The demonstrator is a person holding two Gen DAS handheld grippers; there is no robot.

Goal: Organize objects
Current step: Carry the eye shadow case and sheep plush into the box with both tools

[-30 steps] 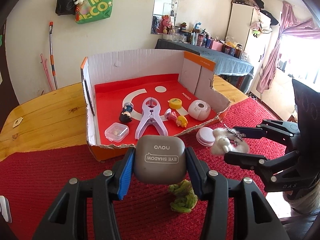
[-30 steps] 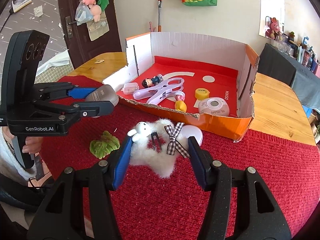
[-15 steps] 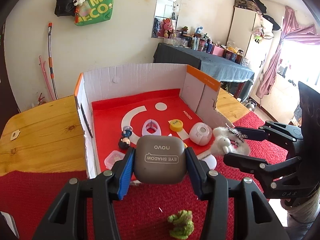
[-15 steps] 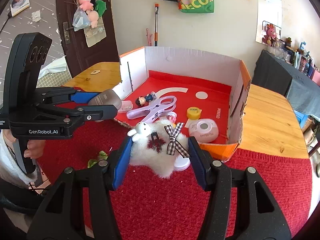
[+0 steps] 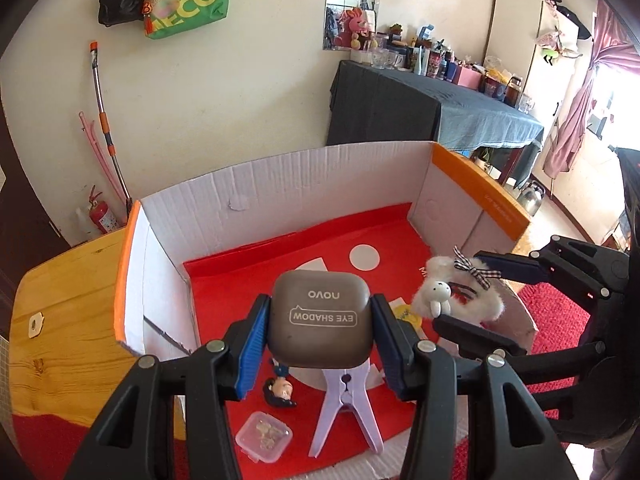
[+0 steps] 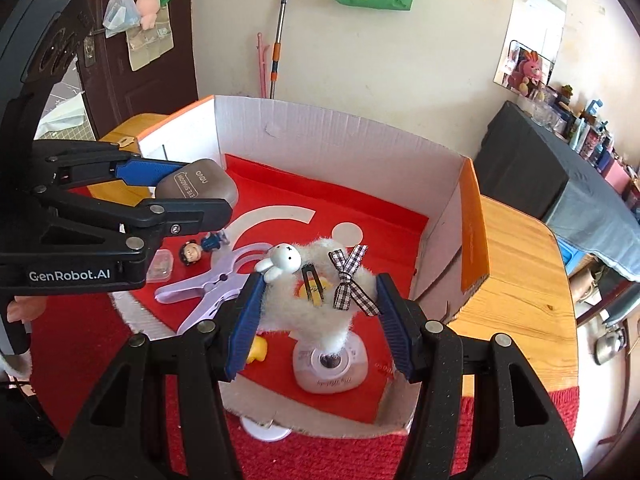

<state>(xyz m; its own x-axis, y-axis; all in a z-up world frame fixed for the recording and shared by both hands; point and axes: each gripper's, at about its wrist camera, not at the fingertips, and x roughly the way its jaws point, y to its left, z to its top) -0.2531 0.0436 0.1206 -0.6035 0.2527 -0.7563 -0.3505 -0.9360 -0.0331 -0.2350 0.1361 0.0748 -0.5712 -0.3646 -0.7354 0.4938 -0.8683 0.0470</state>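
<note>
My left gripper point(image 5: 318, 322) is shut on a grey-brown eye shadow case point(image 5: 320, 320), held above the red floor of an open cardboard box point(image 5: 280, 188). My right gripper point(image 6: 318, 316) is shut on a white fluffy hair piece point(image 6: 316, 308) with a rabbit head, a clip and a checked bow, also above the box floor. In the left wrist view the hair piece point(image 5: 460, 296) hangs to the right of the case. In the right wrist view the case point(image 6: 196, 186) sits at the left in the other gripper point(image 6: 192, 188).
On the box floor lie a lilac clamp point(image 5: 346, 408), a small doll point(image 5: 280, 390), a clear little box point(image 5: 264, 436), a yellow cap point(image 5: 408, 314), a yellow duck point(image 6: 256, 350) and a white round case point(image 6: 330, 366). A white disc point(image 6: 266, 432) lies on the red mat outside. The box stands on a wooden table point(image 6: 516, 280).
Both grippers have moved forward from above the red mat to above the box floor, still carrying their objects. The green toy on the mat has dropped out of view.
</note>
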